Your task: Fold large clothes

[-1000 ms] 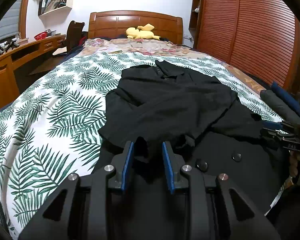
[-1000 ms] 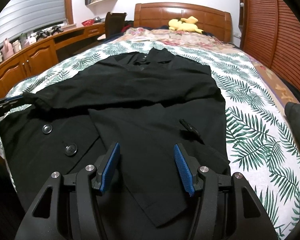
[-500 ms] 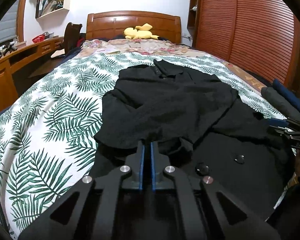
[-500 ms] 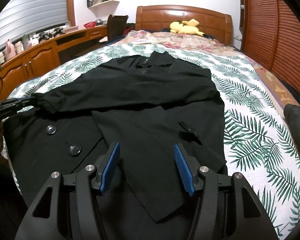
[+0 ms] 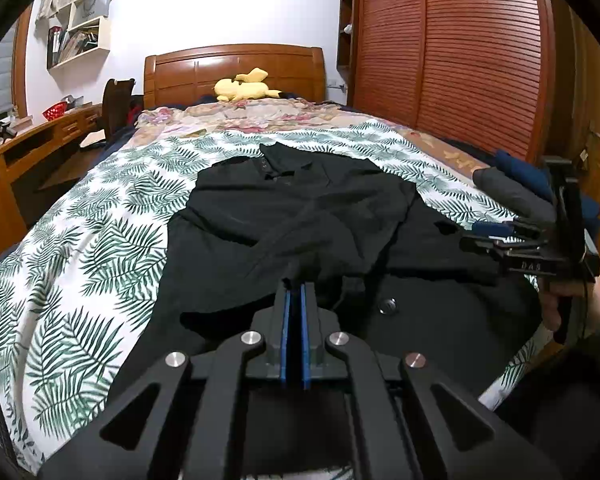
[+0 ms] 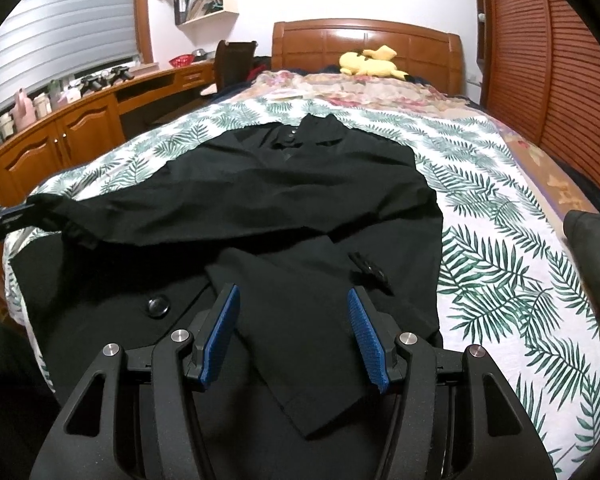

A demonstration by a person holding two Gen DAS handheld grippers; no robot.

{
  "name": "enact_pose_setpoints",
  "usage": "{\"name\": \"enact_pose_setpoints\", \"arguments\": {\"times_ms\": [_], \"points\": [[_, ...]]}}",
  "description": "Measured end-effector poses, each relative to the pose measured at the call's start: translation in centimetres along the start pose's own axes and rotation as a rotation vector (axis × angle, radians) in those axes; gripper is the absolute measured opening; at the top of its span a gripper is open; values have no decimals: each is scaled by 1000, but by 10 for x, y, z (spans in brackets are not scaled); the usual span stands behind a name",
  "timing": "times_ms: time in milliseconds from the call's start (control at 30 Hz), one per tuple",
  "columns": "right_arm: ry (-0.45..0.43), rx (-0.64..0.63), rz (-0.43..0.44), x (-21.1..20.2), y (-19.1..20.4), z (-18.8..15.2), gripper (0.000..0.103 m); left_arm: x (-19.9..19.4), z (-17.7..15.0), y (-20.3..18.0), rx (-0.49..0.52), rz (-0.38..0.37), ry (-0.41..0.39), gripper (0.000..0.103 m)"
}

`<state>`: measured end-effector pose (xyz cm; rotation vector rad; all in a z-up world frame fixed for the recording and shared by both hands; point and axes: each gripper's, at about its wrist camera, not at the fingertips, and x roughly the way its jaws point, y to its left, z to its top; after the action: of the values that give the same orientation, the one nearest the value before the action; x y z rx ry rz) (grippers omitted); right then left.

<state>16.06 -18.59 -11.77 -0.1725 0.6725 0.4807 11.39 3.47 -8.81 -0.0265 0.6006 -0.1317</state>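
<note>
A large black coat [image 5: 300, 216] with round buttons lies spread on the bed, collar toward the headboard; it also shows in the right wrist view [image 6: 300, 208]. My left gripper [image 5: 294, 292] is shut on the cuff of the coat's sleeve, lifted a little off the coat; it shows at the left edge of the right wrist view [image 6: 4, 218]. My right gripper [image 6: 294, 304] is open and empty, hovering over the coat's other folded-in sleeve [image 6: 300, 340]. It shows at the right of the left wrist view [image 5: 496, 236].
The bed has a palm-leaf cover [image 5: 100, 240] and a wooden headboard [image 5: 236, 68] with a yellow plush toy [image 5: 244, 86]. A wooden desk [image 6: 80, 120] runs along the left. Slatted wardrobe doors [image 5: 460, 60] and rolled dark clothes [image 5: 512, 196] are at the right.
My left gripper closed on the sleeve cuff and has lifted it slightly, pulling the sleeve taut. The right gripper stayed open over the coat.
</note>
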Motion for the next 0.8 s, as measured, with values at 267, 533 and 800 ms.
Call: {"name": "enact_pose_setpoints", "arguments": {"times_ms": [267,533,800], "points": [[-3,-2,6,-5,-4,-1,57,-9,-22,15,-12,62,47,15],[9,-11,1,-7,-2,-5,57,-7,-47,58,-45,150,130,22],[42,-36,-14,-21,-2,-20,57,-2,-60,86,-70,182,167,27]]}}
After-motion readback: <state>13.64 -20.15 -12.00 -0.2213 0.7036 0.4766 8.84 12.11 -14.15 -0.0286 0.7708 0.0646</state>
